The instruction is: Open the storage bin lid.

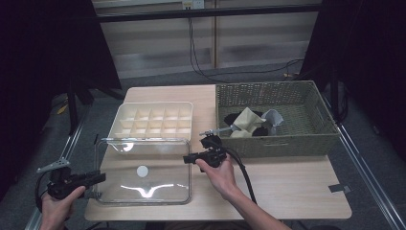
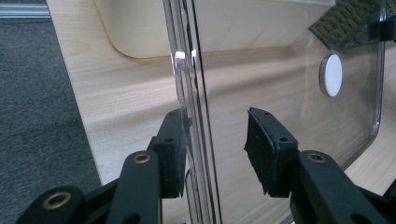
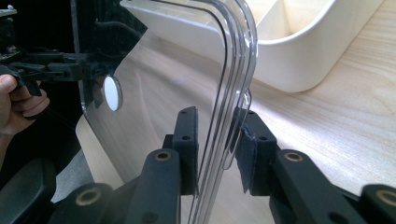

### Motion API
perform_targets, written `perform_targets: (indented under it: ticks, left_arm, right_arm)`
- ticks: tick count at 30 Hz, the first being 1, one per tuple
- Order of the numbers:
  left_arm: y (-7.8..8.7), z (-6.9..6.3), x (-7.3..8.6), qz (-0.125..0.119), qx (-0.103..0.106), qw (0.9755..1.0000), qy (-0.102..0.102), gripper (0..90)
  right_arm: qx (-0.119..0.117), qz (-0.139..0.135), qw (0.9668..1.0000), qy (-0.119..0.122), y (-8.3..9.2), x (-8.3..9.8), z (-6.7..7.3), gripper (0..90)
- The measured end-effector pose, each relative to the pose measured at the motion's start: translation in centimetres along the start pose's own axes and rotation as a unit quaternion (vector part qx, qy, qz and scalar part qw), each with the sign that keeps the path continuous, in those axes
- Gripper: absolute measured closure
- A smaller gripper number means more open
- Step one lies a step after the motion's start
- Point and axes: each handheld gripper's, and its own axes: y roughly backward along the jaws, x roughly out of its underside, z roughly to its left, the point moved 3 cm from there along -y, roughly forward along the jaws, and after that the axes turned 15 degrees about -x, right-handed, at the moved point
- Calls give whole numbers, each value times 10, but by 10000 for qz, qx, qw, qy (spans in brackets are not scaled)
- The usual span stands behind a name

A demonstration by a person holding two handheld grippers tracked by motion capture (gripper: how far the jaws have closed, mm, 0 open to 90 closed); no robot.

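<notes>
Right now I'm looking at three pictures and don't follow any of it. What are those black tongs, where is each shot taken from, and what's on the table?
There is no robot here: a person holds a hand-operated two-jaw gripper in each hand. The high view looks down on the wooden table from above the person. The other two come from small cameras riding on each gripper, looking along its black jaws.

On the table sit a cream compartment tray, a clear plastic lid with a white round sticker, and a woven basket holding crumpled cloths.

The left gripper and the right gripper each straddle an opposite edge of the lid. The left jaws stand apart with one pad off the plastic; the right jaws sit close around the rim, though a firm clamp isn't clear.
</notes>
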Motion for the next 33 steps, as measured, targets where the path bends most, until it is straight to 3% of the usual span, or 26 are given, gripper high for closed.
perform_targets:
  ticks: [11,22,33]
  left_arm:
    - [1,-1,10,35,-28,10000,43,552]
    - [-6,-2,15,224,-100,9997,-81,474]
    - [-11,1,19,287,-132,9995,-27,446]
  right_arm:
    - [72,106,9999,57,-4,9,3,685]
    - [217,333,9992,-7,-18,20,-9,610]
    - [360,465,9983,-36,-27,26,-17,572]
